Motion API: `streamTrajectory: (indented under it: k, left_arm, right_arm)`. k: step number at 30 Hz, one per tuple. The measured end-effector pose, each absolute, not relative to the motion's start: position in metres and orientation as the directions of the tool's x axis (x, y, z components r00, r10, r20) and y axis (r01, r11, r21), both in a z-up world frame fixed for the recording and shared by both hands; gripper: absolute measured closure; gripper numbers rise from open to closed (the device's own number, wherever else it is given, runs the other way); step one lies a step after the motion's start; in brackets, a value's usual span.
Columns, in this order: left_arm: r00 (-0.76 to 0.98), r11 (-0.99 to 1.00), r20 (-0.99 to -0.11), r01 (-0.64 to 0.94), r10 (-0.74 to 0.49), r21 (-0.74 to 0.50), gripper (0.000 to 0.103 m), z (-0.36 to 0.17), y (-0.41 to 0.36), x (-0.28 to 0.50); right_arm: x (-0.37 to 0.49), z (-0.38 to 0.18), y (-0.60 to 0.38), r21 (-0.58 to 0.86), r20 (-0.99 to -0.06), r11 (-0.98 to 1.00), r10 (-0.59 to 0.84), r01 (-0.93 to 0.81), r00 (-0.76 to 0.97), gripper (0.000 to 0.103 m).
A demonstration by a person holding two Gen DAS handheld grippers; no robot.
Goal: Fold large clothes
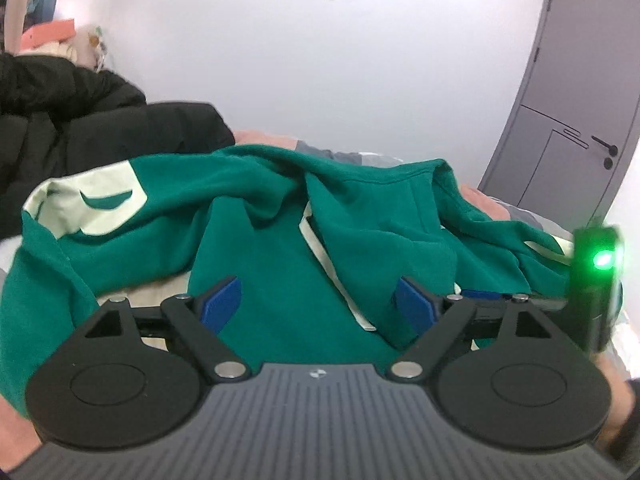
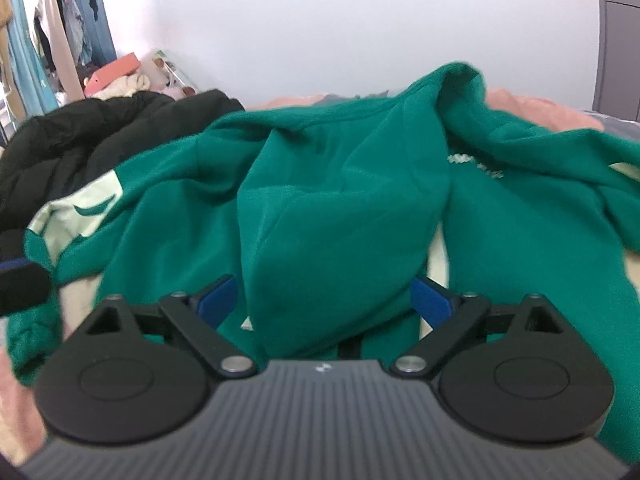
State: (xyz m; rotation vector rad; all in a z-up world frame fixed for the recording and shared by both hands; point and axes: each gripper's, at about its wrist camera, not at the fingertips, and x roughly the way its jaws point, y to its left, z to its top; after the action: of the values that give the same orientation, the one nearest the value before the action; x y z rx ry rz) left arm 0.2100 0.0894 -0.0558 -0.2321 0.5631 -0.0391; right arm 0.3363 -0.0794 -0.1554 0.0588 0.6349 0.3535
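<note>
The green sweatshirt [image 1: 280, 216] lies crumpled on the bed [image 1: 492, 200], beside the black jacket [image 1: 80, 120]. Step: regrasp before flattening. Left gripper [image 1: 320, 304] and right gripper [image 2: 326, 300] stand wide open, holding nothing. Next: pinch opposite edges.

White wall [image 1: 320, 60]; grey door [image 1: 568, 120]; hanging clothes [image 2: 44, 40]

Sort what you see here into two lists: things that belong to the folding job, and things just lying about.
Part of the job:
green hoodie
left gripper, open
right gripper, open

Just lying about:
black jacket
grey door
hanging clothes
pink bedding
</note>
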Motion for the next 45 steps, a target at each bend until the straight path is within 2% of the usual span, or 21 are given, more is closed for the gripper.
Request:
streamTrajectory:
  k: [3,6,9,11,12,13,14,16,19,22,26,28,30,35,41,44,45]
  left_arm:
    - [0.84,0.968,-0.534,-0.046,-0.095,-0.246,0.015,-0.062,0.095,0.219]
    - [0.834,0.961,-0.545,-0.072,-0.088,-0.265,0.015,-0.069,0.101,0.227]
    - [0.825,0.951,-0.557,-0.092,-0.094,-0.296,0.015,-0.074,0.106,0.232]
    - [0.823,0.945,-0.56,-0.097,-0.1,-0.312,0.015,-0.075,0.108,0.233]
    - [0.823,0.944,-0.56,-0.099,-0.1,-0.314,0.015,-0.076,0.108,0.232]
    - [0.823,0.944,-0.559,-0.101,-0.098,-0.315,0.015,-0.076,0.108,0.232]
    - [0.824,0.944,-0.558,-0.102,-0.096,-0.314,0.015,-0.076,0.108,0.232]
    - [0.825,0.943,-0.558,-0.108,-0.091,-0.314,0.015,-0.077,0.108,0.23]
    - [0.819,0.943,-0.569,-0.122,-0.08,-0.309,0.015,-0.083,0.106,0.233]
    - [0.808,0.938,-0.583,-0.135,-0.081,-0.318,0.015,-0.091,0.106,0.242]
    - [0.823,0.946,-0.566,-0.142,-0.052,-0.293,0.015,-0.1,0.105,0.256]
    - [0.825,0.949,-0.56,-0.114,-0.074,-0.293,0.015,-0.106,0.106,0.267]
    - [0.827,0.948,-0.555,-0.102,-0.088,-0.303,0.015,-0.114,0.107,0.277]
    - [0.828,0.932,-0.544,-0.08,-0.136,-0.355,0.015,-0.129,0.112,0.295]
    - [0.834,0.921,-0.533,-0.088,-0.14,-0.38,0.015,-0.143,0.119,0.312]
    - [0.826,0.904,-0.541,-0.099,-0.158,-0.415,0.015,-0.153,0.122,0.319]
    - [0.822,0.9,-0.545,-0.101,-0.164,-0.423,0.015,-0.155,0.123,0.323]
  right_arm:
    - [0.351,-0.174,-0.062,0.101,-0.587,0.948,0.302,-0.302,0.751,0.008]
    - [0.363,-0.188,-0.047,0.042,-0.581,0.954,0.265,-0.297,0.769,0.0]
    - [0.376,-0.195,-0.032,-0.046,-0.578,0.957,0.209,-0.287,0.789,0.0]
    - [0.389,-0.193,-0.032,-0.055,-0.591,0.966,0.173,-0.254,0.788,0.0]
    - [0.395,-0.19,-0.034,-0.038,-0.585,0.972,0.167,-0.233,0.794,0.009]
    - [0.4,-0.187,-0.037,-0.023,-0.579,0.976,0.162,-0.216,0.799,0.026]
    - [0.406,-0.182,-0.039,-0.015,-0.578,0.98,0.154,-0.198,0.801,0.033]
    - [0.42,-0.17,-0.044,0.004,-0.59,0.984,0.146,-0.178,0.794,0.055]
    - [0.44,-0.143,-0.044,-0.022,-0.576,0.99,0.102,-0.141,0.811,0.07]
    - [0.469,-0.1,-0.044,-0.049,-0.526,0.991,0.08,-0.124,0.847,0.072]
    - [0.515,-0.038,-0.035,-0.118,-0.411,0.987,0.052,-0.11,0.91,0.073]
    - [0.54,-0.01,-0.023,-0.181,-0.317,0.976,0.058,-0.12,0.947,0.073]
    - [0.569,0.011,-0.013,-0.209,-0.264,0.972,0.047,-0.105,0.963,0.073]
    - [0.646,0.014,0.007,-0.206,-0.29,0.977,0.002,-0.064,0.957,0.073]
    - [0.702,-0.044,0.022,-0.234,-0.332,0.967,0.014,-0.097,0.943,0.067]
    - [0.711,-0.069,0.023,-0.207,-0.355,0.972,0.03,-0.11,0.934,0.042]
    - [0.711,-0.073,0.022,-0.202,-0.35,0.971,0.047,-0.125,0.935,0.029]
